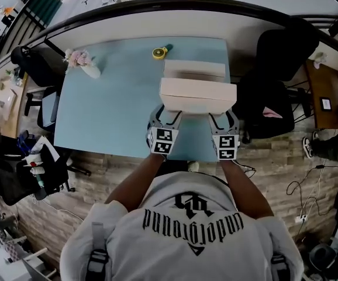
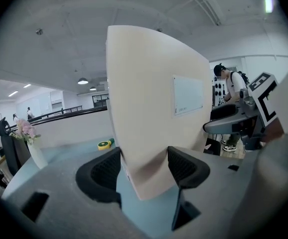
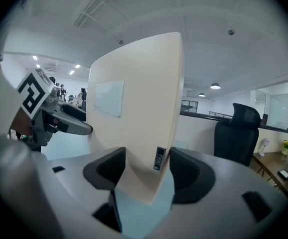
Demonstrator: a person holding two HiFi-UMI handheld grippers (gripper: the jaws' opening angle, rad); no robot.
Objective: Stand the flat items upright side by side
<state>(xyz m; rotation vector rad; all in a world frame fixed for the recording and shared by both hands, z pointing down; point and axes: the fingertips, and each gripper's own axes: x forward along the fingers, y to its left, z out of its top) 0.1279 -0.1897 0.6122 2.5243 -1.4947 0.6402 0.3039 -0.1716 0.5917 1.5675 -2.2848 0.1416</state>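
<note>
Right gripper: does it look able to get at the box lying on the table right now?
Probably not. The right gripper is clamped on the held box, shared with the left gripper, and that box hangs between it and the table box.

So the cream flat cardboard box [image 1: 198, 95] was up over the near right part of the pale blue rectangular table [image 1: 110, 104]. Its near left corner was pinched in the left gripper [image 1: 168, 115] and its near right corner in the right gripper [image 1: 223, 119]. Just behind it, a second cream flat box [image 1: 194, 69] lay on the table. Further back sat a small yellow round tape measure [image 1: 159, 52], and way over at the far left a white vase of pink flowers [image 1: 90, 70]. A black office chair [image 1: 280, 57] stood off the table's right side.
</note>
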